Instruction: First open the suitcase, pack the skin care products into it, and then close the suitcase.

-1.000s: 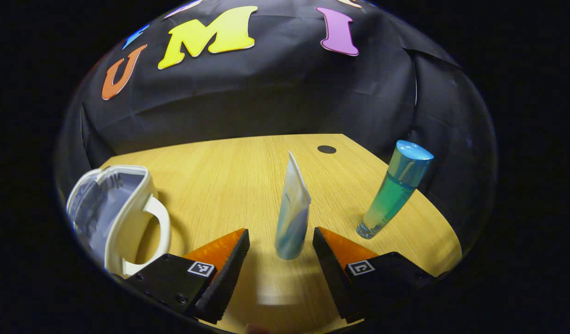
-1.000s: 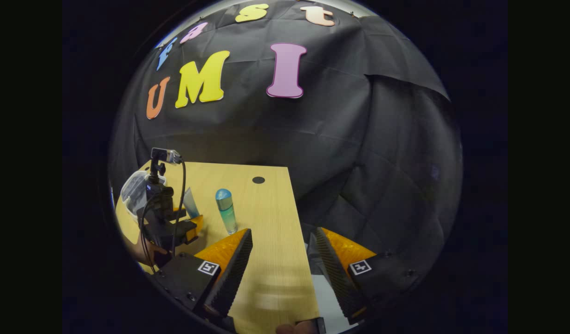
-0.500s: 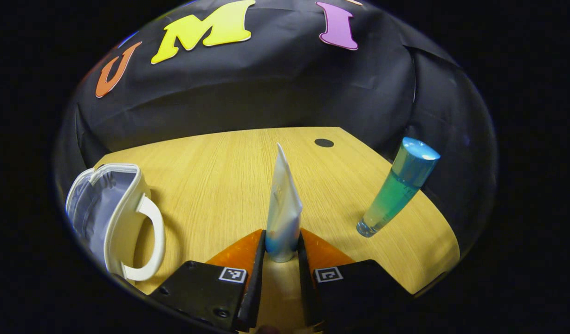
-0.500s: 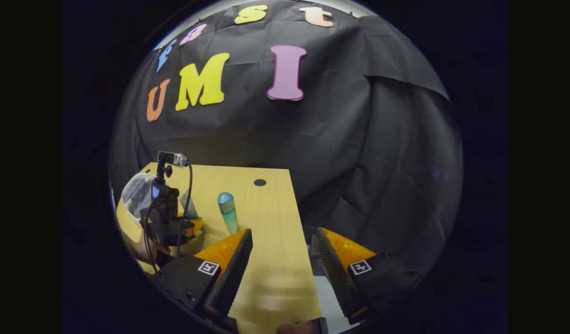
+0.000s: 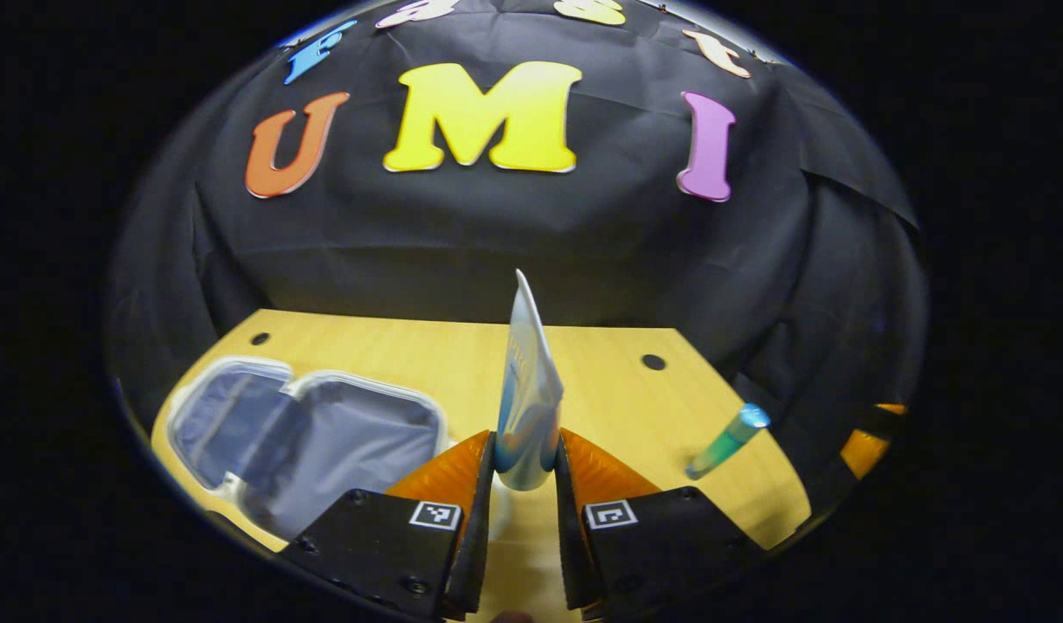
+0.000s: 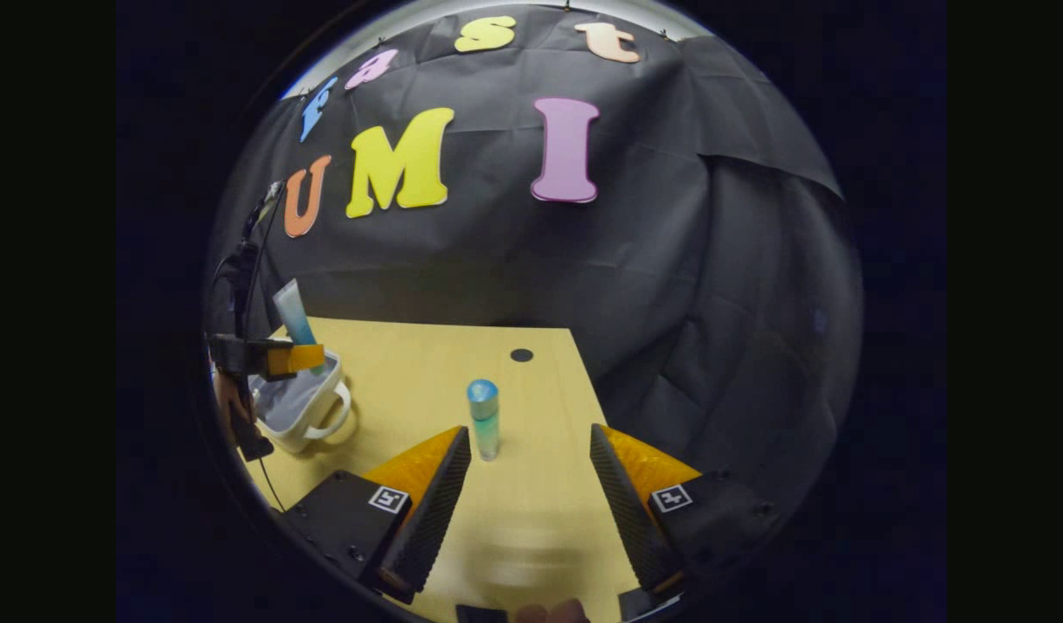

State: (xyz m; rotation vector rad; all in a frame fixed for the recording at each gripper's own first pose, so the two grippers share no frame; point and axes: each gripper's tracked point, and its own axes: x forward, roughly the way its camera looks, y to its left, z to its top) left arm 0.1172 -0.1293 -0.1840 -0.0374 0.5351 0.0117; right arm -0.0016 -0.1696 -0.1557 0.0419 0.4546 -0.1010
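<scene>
My left gripper [image 5: 525,454] is shut on a white and blue tube [image 5: 526,389], which stands upright between the fingers, raised well above the table. Below and to the left lies the open white suitcase [image 5: 302,433], its grey lining showing. In the right gripper view the left gripper [image 6: 293,356] holds the tube [image 6: 293,313] over the suitcase [image 6: 302,407]. A blue-green bottle [image 6: 484,418] stands upright on the table, just ahead of my open right gripper [image 6: 530,450], nearer its left finger. The same bottle [image 5: 726,439] appears far right in the left gripper view.
The wooden table [image 6: 428,381] has a dark round hole [image 6: 521,355] near its back edge; its right edge runs close past the bottle. Black cloth walls the booth behind. A hand [image 6: 230,398] holds the left gripper at the far left.
The left gripper has lifted the tube off the table and carried it over the open suitcase. The right gripper has shifted left, bringing the bottle closer to the gap between its fingers.
</scene>
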